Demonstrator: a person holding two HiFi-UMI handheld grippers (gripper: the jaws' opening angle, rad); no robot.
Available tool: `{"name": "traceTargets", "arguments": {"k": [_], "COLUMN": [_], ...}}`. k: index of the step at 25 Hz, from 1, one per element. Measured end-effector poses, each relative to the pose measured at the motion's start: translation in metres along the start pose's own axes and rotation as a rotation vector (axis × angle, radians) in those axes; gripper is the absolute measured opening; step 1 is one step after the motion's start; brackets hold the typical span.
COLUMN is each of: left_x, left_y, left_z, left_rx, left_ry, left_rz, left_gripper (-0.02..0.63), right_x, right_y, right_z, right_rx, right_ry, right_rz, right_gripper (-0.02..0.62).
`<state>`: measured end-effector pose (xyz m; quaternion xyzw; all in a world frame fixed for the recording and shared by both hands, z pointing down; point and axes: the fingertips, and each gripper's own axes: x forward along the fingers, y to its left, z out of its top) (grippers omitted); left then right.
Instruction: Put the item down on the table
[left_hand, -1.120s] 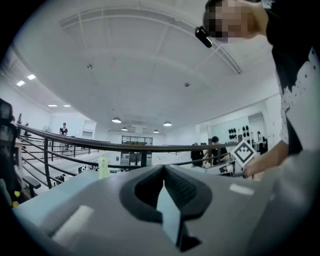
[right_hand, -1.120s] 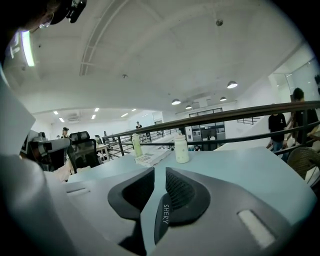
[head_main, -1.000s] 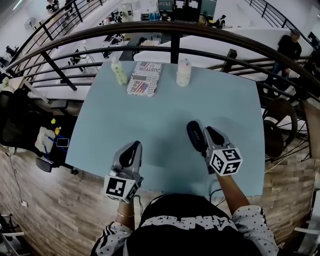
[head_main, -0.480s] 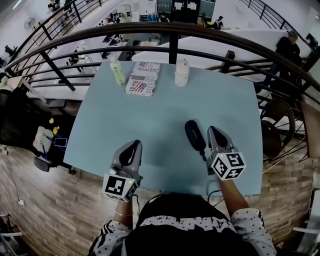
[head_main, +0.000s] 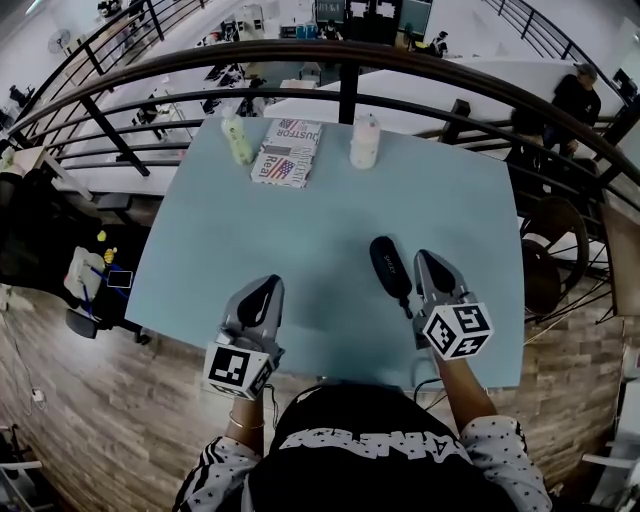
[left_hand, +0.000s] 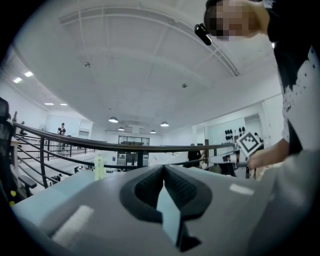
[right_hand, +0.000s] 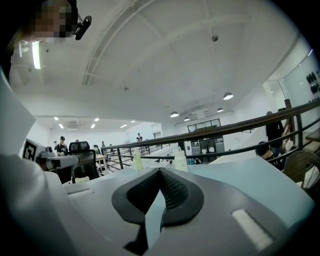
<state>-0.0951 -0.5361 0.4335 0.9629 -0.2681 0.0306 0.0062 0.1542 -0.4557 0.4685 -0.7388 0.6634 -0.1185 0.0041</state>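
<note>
A black oblong item (head_main: 390, 268) lies flat on the light blue table (head_main: 300, 230), near its front right. My right gripper (head_main: 426, 264) rests just right of it, a narrow gap apart, jaws shut with nothing between them (right_hand: 160, 171). The item does not show in the right gripper view. My left gripper (head_main: 268, 289) sits at the front left of the table, also shut and empty (left_hand: 163, 168). Both grippers point toward the far edge.
At the far edge stand a green bottle (head_main: 237, 140), a printed flat packet (head_main: 285, 152) and a white bottle (head_main: 365, 142). A dark railing (head_main: 350, 70) runs behind the table. Chairs (head_main: 560, 250) stand off the right side, with the floor drop beyond.
The right gripper has slid a little to the right, away from the black item, which stays lying on the table. The left gripper has not moved.
</note>
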Motion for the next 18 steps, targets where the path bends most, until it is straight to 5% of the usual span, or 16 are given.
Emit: {"name": "traceTargets", "arguments": {"k": [18], "left_x": [-0.0052], "left_y": [-0.0051], "left_z": [-0.005], "left_rx": [-0.003], "left_ry": [-0.004], "left_rz": [-0.003], "left_gripper": [0.0], "right_x": [-0.0047], "right_y": [-0.0002], "right_z": [-0.006], "right_rx": [0.01], "right_ry": [0.013], "right_rz": [0.002], "right_gripper": [-0.003]}}
